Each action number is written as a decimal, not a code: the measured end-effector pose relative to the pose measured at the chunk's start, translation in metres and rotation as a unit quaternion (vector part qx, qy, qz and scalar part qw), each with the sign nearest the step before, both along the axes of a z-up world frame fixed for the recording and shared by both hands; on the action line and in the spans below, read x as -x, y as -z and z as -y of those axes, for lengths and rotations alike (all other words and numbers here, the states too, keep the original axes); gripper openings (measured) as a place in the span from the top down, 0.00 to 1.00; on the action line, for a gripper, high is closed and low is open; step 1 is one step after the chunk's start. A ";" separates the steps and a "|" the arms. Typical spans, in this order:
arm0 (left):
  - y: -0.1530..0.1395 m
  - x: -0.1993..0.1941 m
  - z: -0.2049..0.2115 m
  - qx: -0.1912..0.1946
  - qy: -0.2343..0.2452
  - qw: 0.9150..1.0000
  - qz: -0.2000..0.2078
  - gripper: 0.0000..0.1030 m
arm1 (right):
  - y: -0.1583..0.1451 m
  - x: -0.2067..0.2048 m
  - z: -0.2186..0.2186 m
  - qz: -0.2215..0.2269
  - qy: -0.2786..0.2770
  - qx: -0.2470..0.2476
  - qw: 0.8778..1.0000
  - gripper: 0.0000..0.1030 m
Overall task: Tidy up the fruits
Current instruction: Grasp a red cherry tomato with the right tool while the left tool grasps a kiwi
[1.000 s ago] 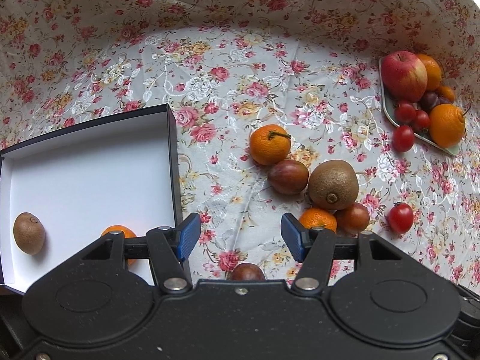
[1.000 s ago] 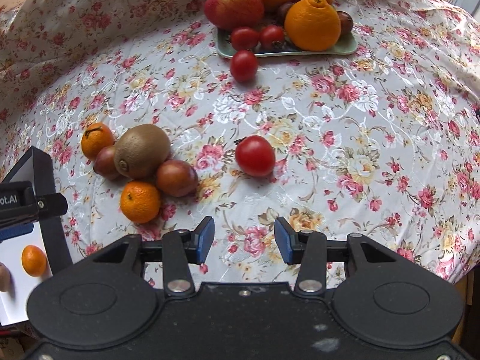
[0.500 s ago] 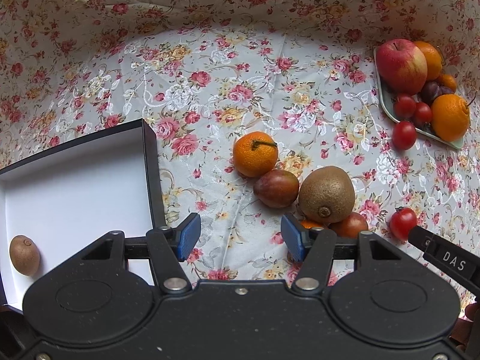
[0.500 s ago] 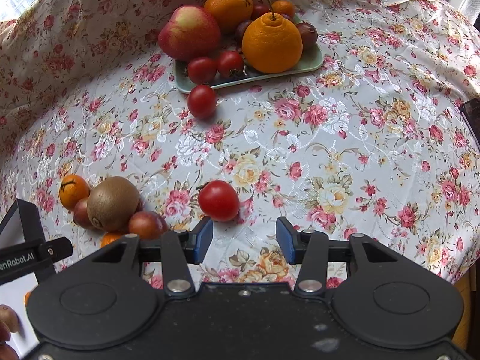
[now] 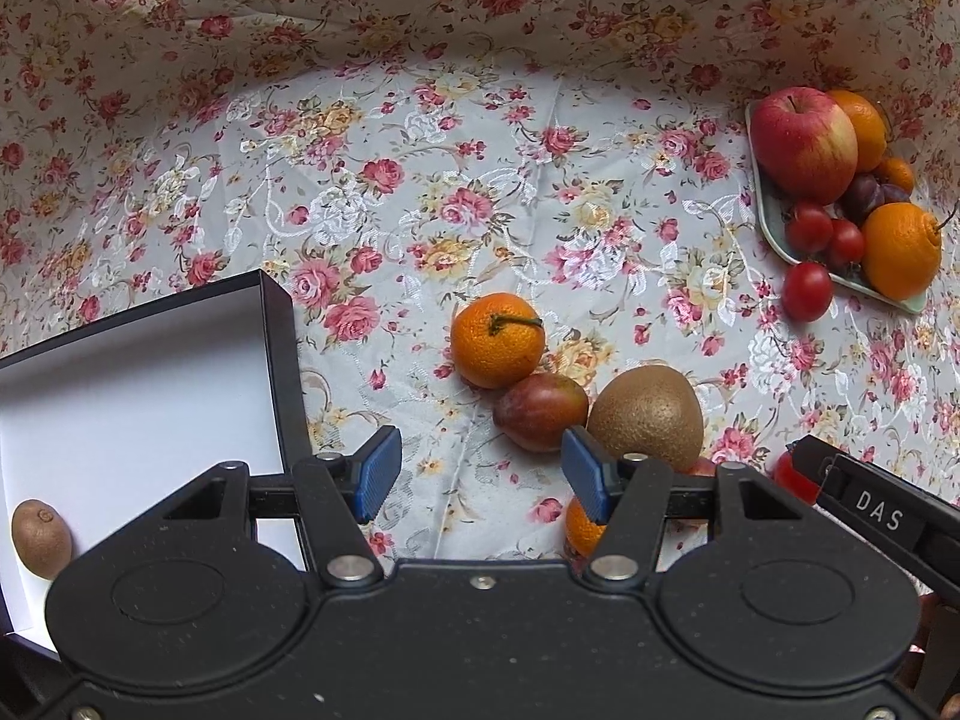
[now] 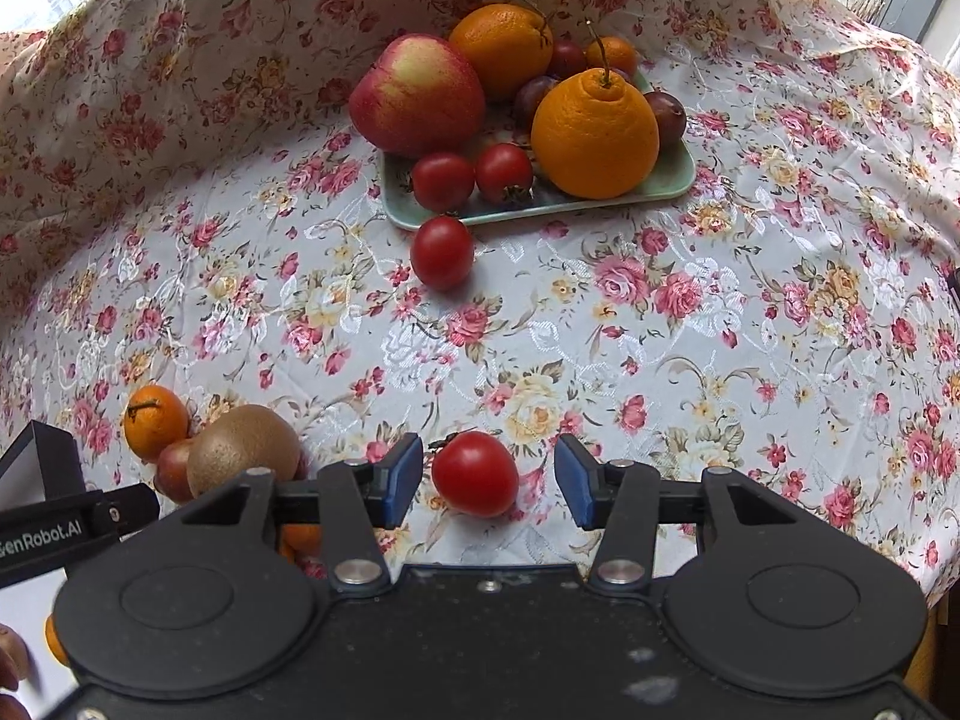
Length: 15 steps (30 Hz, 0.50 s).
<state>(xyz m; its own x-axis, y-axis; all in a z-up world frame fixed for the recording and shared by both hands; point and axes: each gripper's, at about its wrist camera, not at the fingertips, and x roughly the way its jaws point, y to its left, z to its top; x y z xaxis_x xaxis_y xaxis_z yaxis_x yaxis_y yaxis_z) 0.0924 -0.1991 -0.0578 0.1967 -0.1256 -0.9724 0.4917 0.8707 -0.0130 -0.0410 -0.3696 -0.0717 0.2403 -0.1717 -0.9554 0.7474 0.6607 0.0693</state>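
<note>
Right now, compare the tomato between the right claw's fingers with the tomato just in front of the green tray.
The near tomato sits between the open right claw, untouched; the far tomato lies beside the green tray. The near one looks larger, probably from closeness. Both are red and rest on the floral cloth.

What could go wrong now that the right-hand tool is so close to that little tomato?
1. The right tool is open around the loose tomato; an uneven squeeze could bruise it or send it rolling.
2. The left tool hangs open beside the kiwi, plum and mandarin, which touch one another. Nudging one could scatter the others.
</note>
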 end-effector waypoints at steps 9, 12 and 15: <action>0.004 -0.003 0.002 -0.002 0.002 1.000 -0.006 0.39 | 0.006 -0.006 0.002 0.003 0.001 -0.027 1.000 0.48; 0.004 -0.002 0.003 0.000 0.007 1.000 -0.005 0.39 | 0.009 -0.008 0.001 -0.001 -0.008 -0.029 1.000 0.48; 0.003 -0.001 0.004 0.004 0.011 1.000 -0.005 0.39 | 0.010 -0.010 0.001 -0.005 -0.013 -0.031 0.999 0.45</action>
<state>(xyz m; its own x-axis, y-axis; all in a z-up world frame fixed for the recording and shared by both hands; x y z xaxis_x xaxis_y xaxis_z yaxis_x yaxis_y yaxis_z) 0.0936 -0.2027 -0.0610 0.1831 -0.1380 -0.9734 0.5109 0.8593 -0.0257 -0.0313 -0.3703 -0.0820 0.2350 -0.1062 -0.9662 0.7302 0.6753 0.1034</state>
